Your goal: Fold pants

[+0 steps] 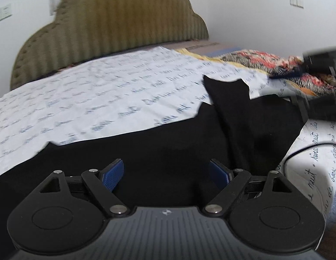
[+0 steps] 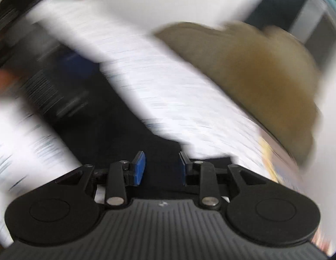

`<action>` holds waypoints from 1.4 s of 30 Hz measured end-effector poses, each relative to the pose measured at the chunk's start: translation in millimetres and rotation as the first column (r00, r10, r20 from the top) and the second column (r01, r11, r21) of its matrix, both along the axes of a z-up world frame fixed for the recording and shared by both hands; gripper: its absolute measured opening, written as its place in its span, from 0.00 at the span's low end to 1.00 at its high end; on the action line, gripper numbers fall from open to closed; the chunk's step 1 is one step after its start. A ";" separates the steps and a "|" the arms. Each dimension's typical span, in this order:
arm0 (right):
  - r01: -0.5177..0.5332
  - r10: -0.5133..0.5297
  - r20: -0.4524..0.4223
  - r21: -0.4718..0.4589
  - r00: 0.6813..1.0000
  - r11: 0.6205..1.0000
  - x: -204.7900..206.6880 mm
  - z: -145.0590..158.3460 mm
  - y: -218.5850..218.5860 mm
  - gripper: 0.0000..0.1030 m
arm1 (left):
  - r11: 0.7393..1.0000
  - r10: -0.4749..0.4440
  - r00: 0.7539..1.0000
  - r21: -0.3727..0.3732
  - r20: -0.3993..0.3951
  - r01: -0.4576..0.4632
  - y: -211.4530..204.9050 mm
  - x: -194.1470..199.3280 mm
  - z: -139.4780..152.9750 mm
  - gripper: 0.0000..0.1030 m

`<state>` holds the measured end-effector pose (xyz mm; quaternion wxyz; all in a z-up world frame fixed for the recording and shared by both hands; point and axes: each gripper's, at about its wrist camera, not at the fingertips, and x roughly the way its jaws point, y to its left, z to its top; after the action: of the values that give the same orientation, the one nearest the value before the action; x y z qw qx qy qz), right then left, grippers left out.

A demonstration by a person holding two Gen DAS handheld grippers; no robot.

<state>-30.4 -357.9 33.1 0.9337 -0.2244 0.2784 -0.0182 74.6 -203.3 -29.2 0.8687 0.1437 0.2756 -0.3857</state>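
The pants are plain black, matte, with no visible pattern or seam in these views. They lie flat on the bed, on a white sheet printed with lines of blue script. In the left wrist view their long axis runs across the picture, from the lower left near edge toward the right. At the right end a part of the black cloth is turned up and points away toward the far side of the bed, ending in an uneven edge with a small notch. Which end is the waist cannot be told.

The left gripper hovers above the black cloth with its blue-padded fingers spread wide and nothing between them.

The right gripper appears in its own view, which is heavily blurred. Its fingers stand apart with a narrow gap; black cloth lies under them, but the pads do not press on it.

Beyond the sheet stands an olive ribbed headboard with a scalloped top. A red, black and white patterned cloth lies at the far right of the bed.
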 end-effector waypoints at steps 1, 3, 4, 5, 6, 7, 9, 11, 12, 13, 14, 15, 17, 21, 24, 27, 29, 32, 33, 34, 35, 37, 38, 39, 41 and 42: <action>0.097 -0.100 0.037 0.067 0.994 0.993 13.4 3.9 -20.9 0.27 | 1.000 0.000 1.000 -0.009 0.003 0.000 -3.4 0.1 -6.7 0.83; 0.277 -0.297 0.057 0.231 0.953 0.933 30.7 10.3 -58.8 0.30 | 1.000 -0.018 1.000 0.003 0.013 0.018 -3.7 -1.1 -23.4 0.83; 0.338 -0.369 0.044 0.312 0.928 0.888 43.1 9.5 -76.9 0.34 | 0.998 -0.028 0.999 0.048 0.019 0.027 -5.4 -1.8 -28.9 0.83; 0.380 -0.419 0.021 0.382 0.908 0.842 51.0 9.1 -91.9 0.37 | 0.998 -0.038 0.998 0.058 0.040 0.035 -4.2 -4.2 -29.4 0.83; 0.414 -0.458 -0.009 0.446 0.889 0.794 63.4 6.9 -107.1 0.42 | 0.998 -0.046 0.997 0.047 0.057 0.044 -1.4 -6.3 -27.9 0.83; 0.436 -0.485 -0.024 0.478 0.874 0.762 66.2 4.1 -115.6 0.42 | 0.998 -0.055 0.997 0.040 0.059 0.052 -0.9 -7.5 -26.6 0.83; 0.474 -0.513 -0.070 0.508 0.855 0.720 102.6 -7.2 -134.5 0.42 | 0.997 -0.067 0.996 0.048 0.054 0.064 -2.0 -8.8 -26.7 0.83; 0.526 -0.550 -0.103 0.480 0.828 0.702 149.7 -24.0 -145.8 0.42 | 0.996 -0.071 0.995 0.067 0.070 0.066 -4.0 -11.1 -28.0 0.83; 0.557 -0.570 -0.123 0.454 0.812 0.696 166.9 -33.4 -149.6 0.42 | 0.995 -0.073 0.994 0.072 0.079 0.067 -4.5 -12.5 -27.9 0.83; 0.580 -0.583 -0.140 0.431 0.800 0.692 179.7 -42.5 -153.7 0.42 | 0.995 -0.075 0.993 0.075 0.087 0.069 -5.4 -13.3 -27.6 0.83; 0.605 -0.602 -0.155 0.414 0.783 0.680 191.2 -50.7 -157.1 0.42 | 0.994 -0.078 0.993 0.078 0.091 0.071 -6.1 -13.7 -27.5 0.84; 0.629 -0.616 -0.176 0.393 0.768 0.671 207.3 -56.4 -162.1 0.42 | 0.994 -0.078 0.993 0.081 0.092 0.071 -6.7 -14.0 -27.8 0.84; 0.666 -0.638 -0.209 0.349 0.742 0.660 229.3 -66.7 -168.1 0.42 | 0.994 -0.078 0.993 0.083 0.089 0.071 -7.3 -13.0 -27.9 0.84; 0.717 -0.666 -0.264 0.257 0.697 0.648 256.1 -86.4 -181.6 0.28 | 0.994 -0.078 0.994 0.081 0.074 0.072 -7.0 -10.4 -27.5 0.84; 0.718 -0.675 -0.247 0.268 0.695 0.642 252.6 -85.6 -184.8 0.09 | 0.995 -0.077 0.995 0.074 0.058 0.073 -5.8 -7.9 -26.1 0.84; 0.683 -0.671 -0.178 0.357 0.720 0.637 226.2 -64.9 -186.8 0.08 | 0.995 -0.076 0.996 0.068 0.041 0.073 -6.3 -3.0 -26.6 0.84; 0.657 -0.677 -0.138 0.441 0.723 0.612 203.2 -48.9 -194.4 0.08 | 0.995 -0.077 0.996 0.065 0.039 0.075 -6.0 -2.7 -26.8 0.84; 0.596 -0.683 -0.087 0.576 0.725 0.559 165.5 -28.8 -208.9 0.08 | 0.995 -0.081 0.996 0.067 0.044 0.078 -6.1 -4.9 -27.8 0.84; 0.578 -0.691 -0.077 0.619 0.719 0.532 150.0 -21.7 -214.2 0.08 | 0.994 -0.084 0.996 0.067 0.043 0.081 -5.9 -5.4 -28.0 0.84; 0.553 -0.695 -0.060 0.657 0.717 0.513 135.6 -16.2 -218.2 0.08 | 0.994 -0.088 0.995 0.065 0.041 0.086 -5.6 -5.4 -28.0 0.84; 0.529 -0.701 -0.042 0.688 0.712 0.497 121.4 -11.2 -221.4 0.08 | 0.994 -0.092 0.995 0.062 0.038 0.089 -5.2 -5.7 -28.1 0.84; 0.489 -0.714 -0.015 0.739 0.700 0.464 91.2 -1.0 -227.7 0.08 | 0.994 -0.099 0.995 0.057 0.032 0.097 -4.8 -5.2 -28.4 0.84; 0.473 -0.720 -0.001 0.756 0.694 0.453 76.6 3.4 -230.2 0.08 | 0.993 -0.102 0.994 0.055 0.031 0.100 -4.5 -5.3 -28.6 0.84; 0.459 -0.729 0.011 0.770 0.684 0.442 60.1 8.3 -232.5 0.08 | 0.993 -0.105 0.994 0.052 0.031 0.103 -4.1 -6.0 -28.6 0.84; 0.435 -0.744 0.025 0.798 0.667 0.417 31.8 12.0 -238.0 0.08 | 0.993 -0.113 0.993 0.047 0.030 0.111 -3.3 -7.3 -28.7 0.84; 0.421 -0.754 0.025 0.817 0.656 0.394 15.0 12.9 -241.3 0.08 | 0.992 -0.116 0.993 0.045 0.030 0.115 -3.1 -7.9 -28.8 0.84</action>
<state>-15.5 -599.1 46.0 0.8988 0.3095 0.1268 -0.2833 66.7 -206.4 -58.0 0.8460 0.1843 0.2609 -0.4270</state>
